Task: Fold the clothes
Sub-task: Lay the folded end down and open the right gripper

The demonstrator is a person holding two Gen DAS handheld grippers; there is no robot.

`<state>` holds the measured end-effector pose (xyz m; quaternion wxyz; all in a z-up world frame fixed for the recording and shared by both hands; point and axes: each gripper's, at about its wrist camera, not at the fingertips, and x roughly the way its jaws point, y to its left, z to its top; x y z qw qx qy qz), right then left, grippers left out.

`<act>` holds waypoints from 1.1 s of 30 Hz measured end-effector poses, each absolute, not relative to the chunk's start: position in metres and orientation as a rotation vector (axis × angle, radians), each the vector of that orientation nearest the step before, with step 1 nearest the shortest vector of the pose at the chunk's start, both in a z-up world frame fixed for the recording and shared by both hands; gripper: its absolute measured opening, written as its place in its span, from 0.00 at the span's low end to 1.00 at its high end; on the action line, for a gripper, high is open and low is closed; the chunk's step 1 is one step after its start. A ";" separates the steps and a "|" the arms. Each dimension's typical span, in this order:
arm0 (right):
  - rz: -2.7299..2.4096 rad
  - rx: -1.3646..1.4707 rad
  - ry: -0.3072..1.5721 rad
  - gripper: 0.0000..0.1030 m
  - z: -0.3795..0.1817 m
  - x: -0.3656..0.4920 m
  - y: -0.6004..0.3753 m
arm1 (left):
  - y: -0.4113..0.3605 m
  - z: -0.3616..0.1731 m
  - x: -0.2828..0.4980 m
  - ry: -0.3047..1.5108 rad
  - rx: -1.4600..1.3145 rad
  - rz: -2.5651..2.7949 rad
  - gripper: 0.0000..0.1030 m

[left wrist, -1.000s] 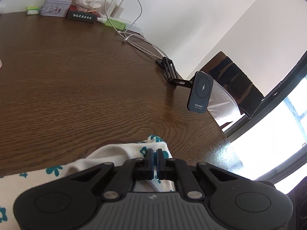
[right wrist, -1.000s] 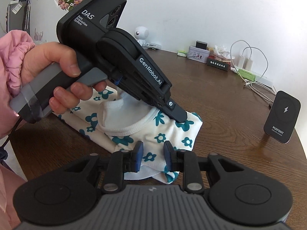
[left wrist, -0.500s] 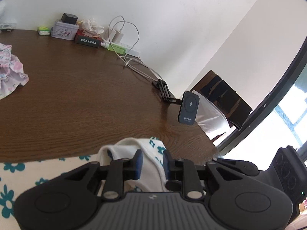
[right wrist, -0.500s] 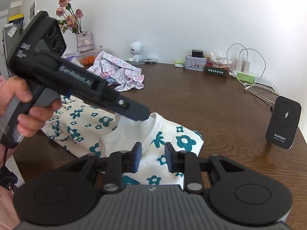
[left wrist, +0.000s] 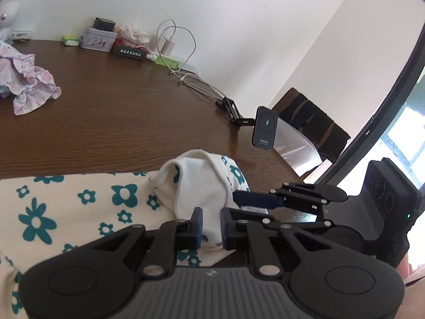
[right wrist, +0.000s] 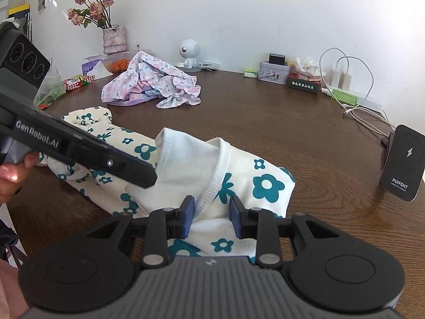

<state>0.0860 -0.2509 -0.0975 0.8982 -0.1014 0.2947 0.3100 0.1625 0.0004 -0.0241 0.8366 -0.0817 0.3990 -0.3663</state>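
The cream flowered garment (right wrist: 239, 175) lies low and central on the tabletop (right wrist: 292, 122). Both the left hand-held gripper (left wrist: 211, 224) and right hand-held gripper (right wrist: 209, 216) are released, jaws straddling its fabric. A crumpled pink garment (right wrist: 156, 85) lies behind; a charger stand (right wrist: 403, 164) stands at right

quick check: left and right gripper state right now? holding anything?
Left gripper: open, fingers either side of the white neck fabric of the flowered garment, not clamped.
Right gripper: open over the same garment, holding nothing.
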 end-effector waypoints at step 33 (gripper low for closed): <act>0.622 -0.123 0.569 0.31 -0.088 0.074 -0.277 | -0.010 0.004 0.205 0.735 -0.296 -0.727 0.10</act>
